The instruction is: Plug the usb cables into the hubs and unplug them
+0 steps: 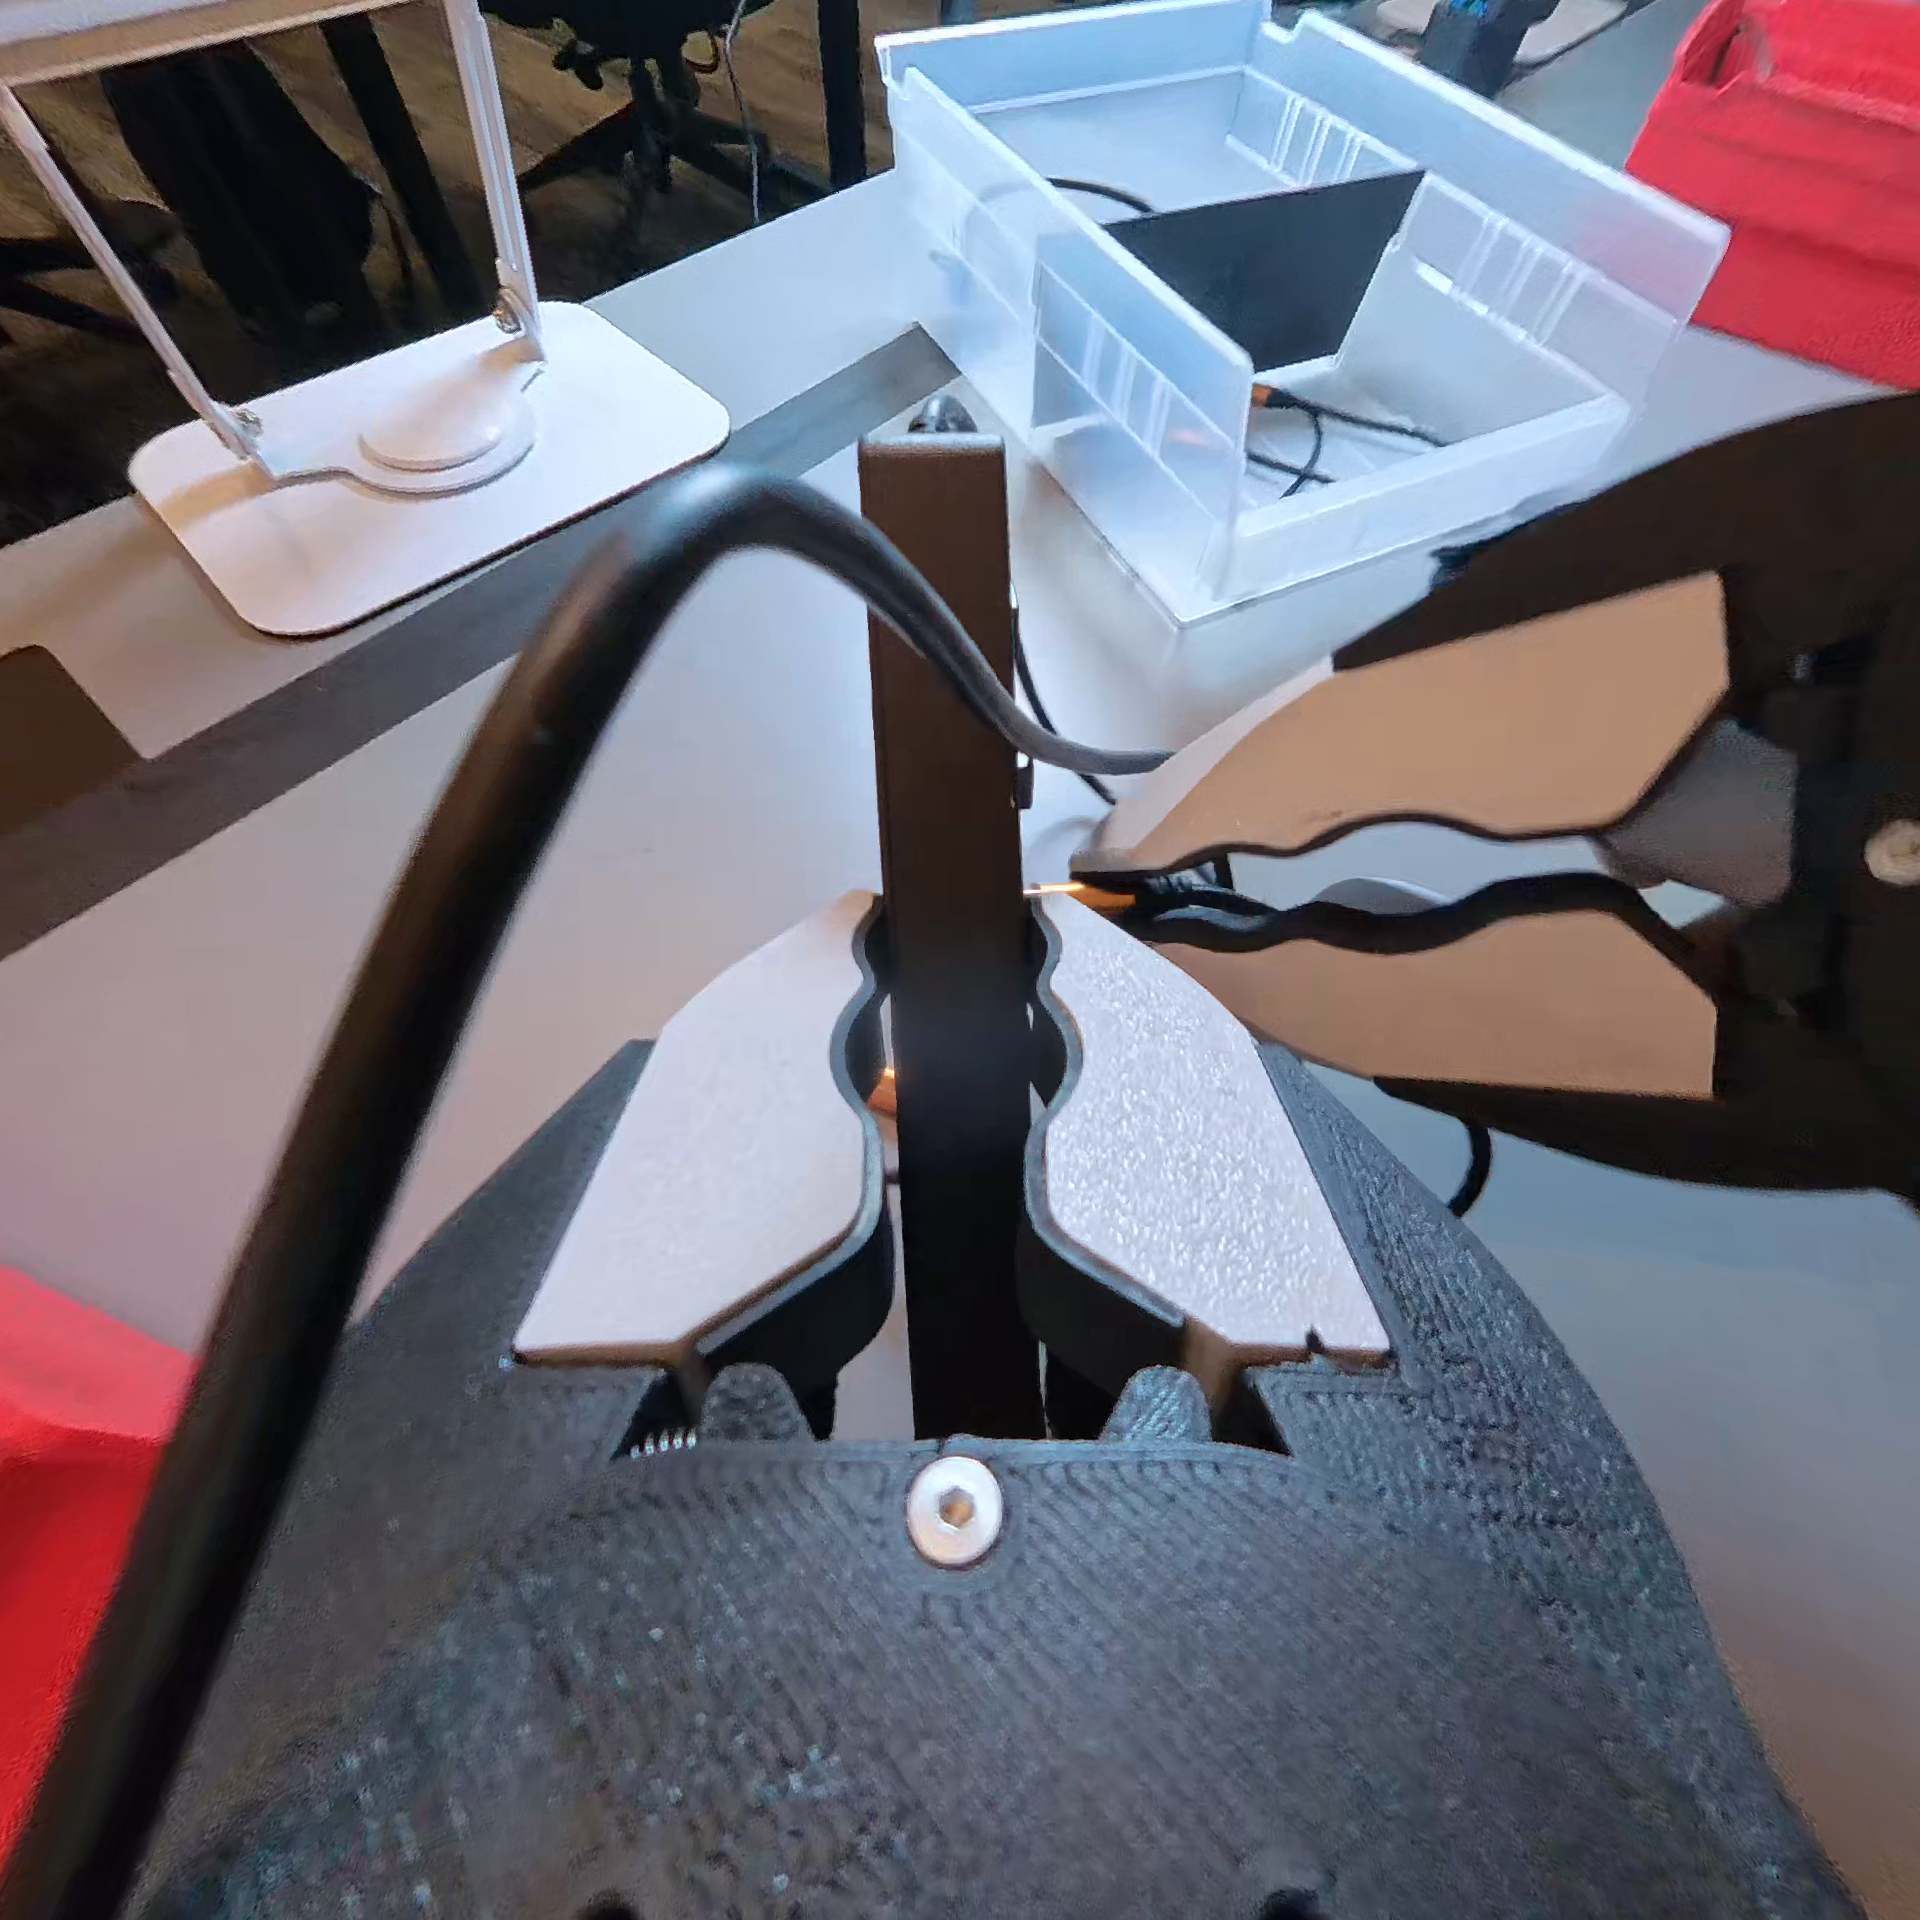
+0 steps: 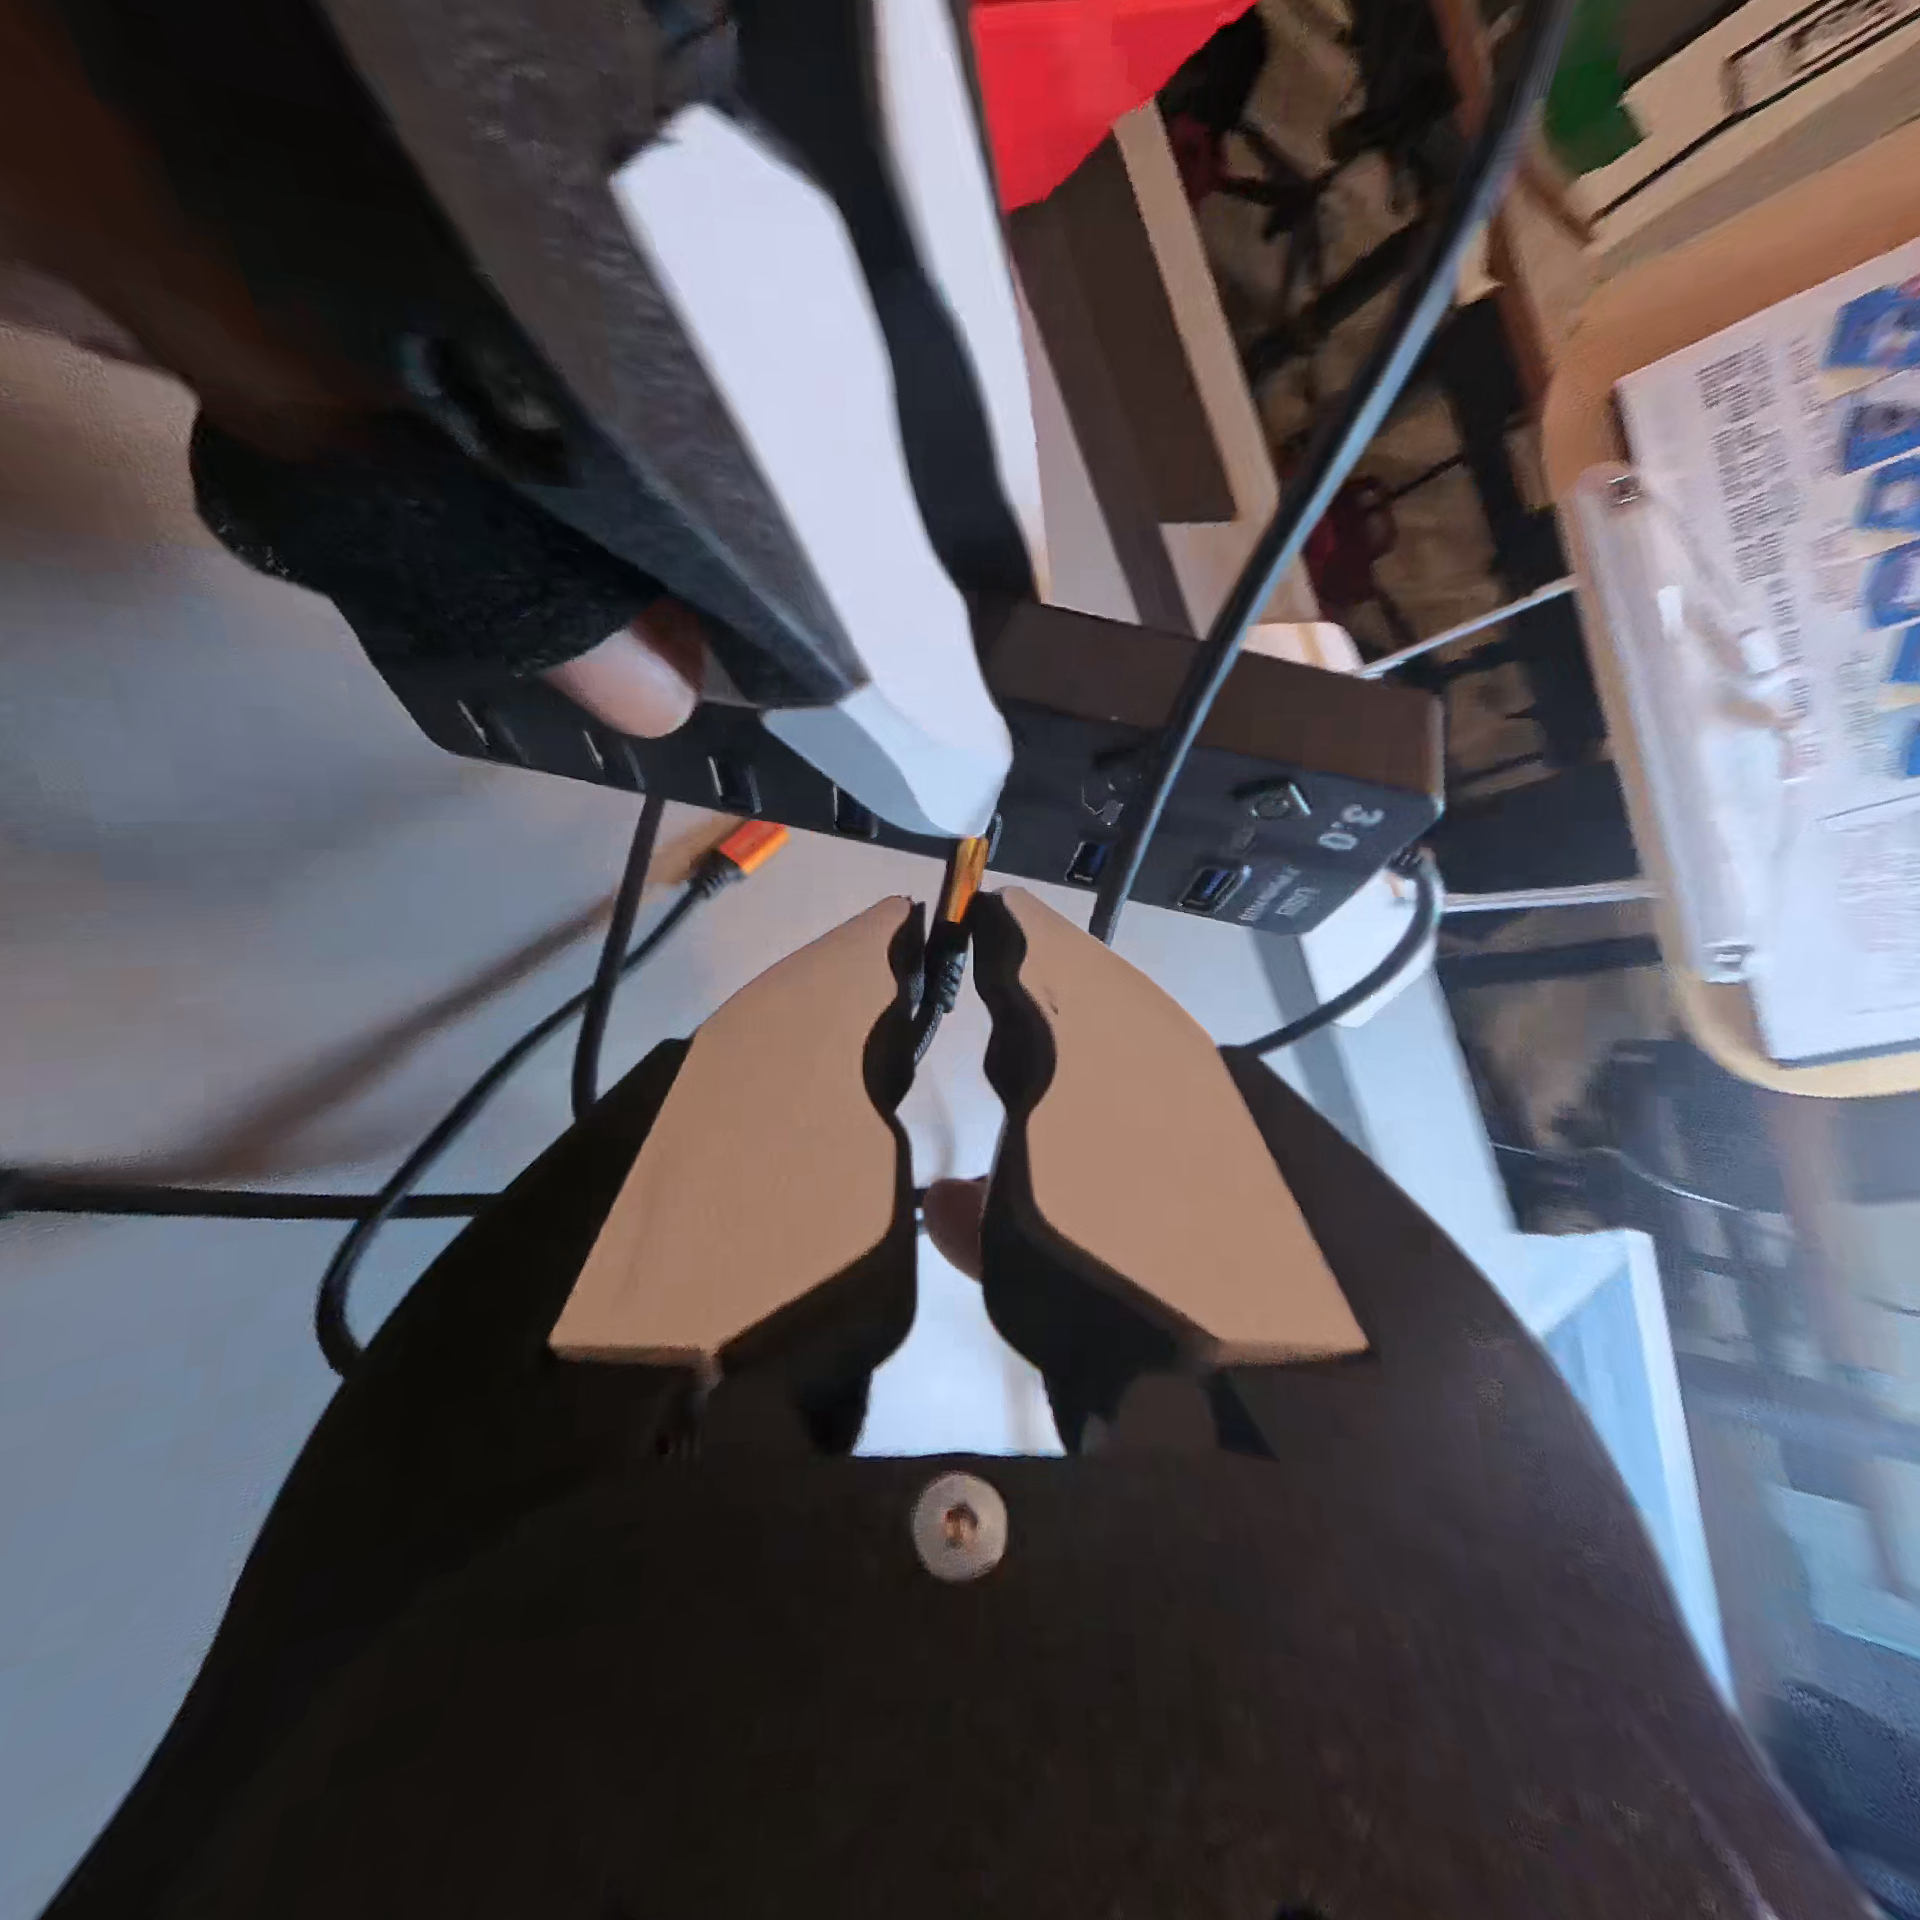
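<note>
At centre frame the left gripper is clamping the black hub; the right gripper is pinching an orange-tipped USB plug at a port; next needs a straight push or pull, I'd judge.

Long black hub held off table, orange-tipped black cable at its port

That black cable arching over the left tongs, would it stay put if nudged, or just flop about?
Probably springy, not limp: the black cable holds a tall arch unsupported. A nudge would likely sway it, then it would spring back. It looks smooth-jacketed, so it may slide off the left tongs, which are clamped on the hub.
</note>
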Motion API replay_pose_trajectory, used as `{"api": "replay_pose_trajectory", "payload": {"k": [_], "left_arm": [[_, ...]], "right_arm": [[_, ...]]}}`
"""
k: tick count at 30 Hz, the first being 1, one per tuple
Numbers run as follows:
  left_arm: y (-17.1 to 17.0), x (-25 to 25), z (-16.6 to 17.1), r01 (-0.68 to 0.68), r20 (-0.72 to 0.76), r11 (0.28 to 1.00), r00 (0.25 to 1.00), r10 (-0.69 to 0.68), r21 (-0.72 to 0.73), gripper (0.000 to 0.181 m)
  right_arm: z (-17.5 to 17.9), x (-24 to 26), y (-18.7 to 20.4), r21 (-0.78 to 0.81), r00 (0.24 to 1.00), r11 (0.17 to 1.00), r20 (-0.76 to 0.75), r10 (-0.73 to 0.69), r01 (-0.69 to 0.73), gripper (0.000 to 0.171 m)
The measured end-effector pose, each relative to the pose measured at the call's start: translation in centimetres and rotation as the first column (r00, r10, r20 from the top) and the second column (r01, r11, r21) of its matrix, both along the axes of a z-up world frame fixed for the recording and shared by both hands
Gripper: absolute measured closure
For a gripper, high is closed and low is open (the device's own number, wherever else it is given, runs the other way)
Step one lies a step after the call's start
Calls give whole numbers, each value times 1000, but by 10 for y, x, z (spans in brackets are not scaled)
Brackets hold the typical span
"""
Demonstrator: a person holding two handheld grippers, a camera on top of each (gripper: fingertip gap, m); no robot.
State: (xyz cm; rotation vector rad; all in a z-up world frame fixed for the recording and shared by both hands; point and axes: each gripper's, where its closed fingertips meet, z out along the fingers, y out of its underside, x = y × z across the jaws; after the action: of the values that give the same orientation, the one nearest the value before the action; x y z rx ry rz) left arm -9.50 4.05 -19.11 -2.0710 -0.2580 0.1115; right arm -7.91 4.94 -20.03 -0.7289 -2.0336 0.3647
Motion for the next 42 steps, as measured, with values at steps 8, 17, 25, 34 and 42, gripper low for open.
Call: {"api": "replay_pose_trajectory", "payload": {"k": [8, 17, 25, 34, 42], "left_arm": [[-30, -56, -16, -115, 48, 993, 992, 116, -15, 157], [-15, -34, -8, -31, 101, 997, 995, 24, 67, 156], [-17, -36, -10, -33, 89, 998, 996, 28, 62, 156], [-11, -22, -4, 24, 79, 996, 996, -31, 87, 156], [-1, 52, 2, 419, -101, 907, 905, -412, 49, 156]], "right_arm": [[36, 51, -5, -44, 993, 999, -119, 17, -23, 164], [210, 40, 173, 27, 920, 986, -364, -144, 165, 164], [114, 17, 266, -46, 925, 948, -207, -317, 315, 163], [73, 25, 192, -408, 977, 901, -86, -195, 144, 127], [50, 44, 57, -221, 958, 938, 42, 282, -267, 109]]}}
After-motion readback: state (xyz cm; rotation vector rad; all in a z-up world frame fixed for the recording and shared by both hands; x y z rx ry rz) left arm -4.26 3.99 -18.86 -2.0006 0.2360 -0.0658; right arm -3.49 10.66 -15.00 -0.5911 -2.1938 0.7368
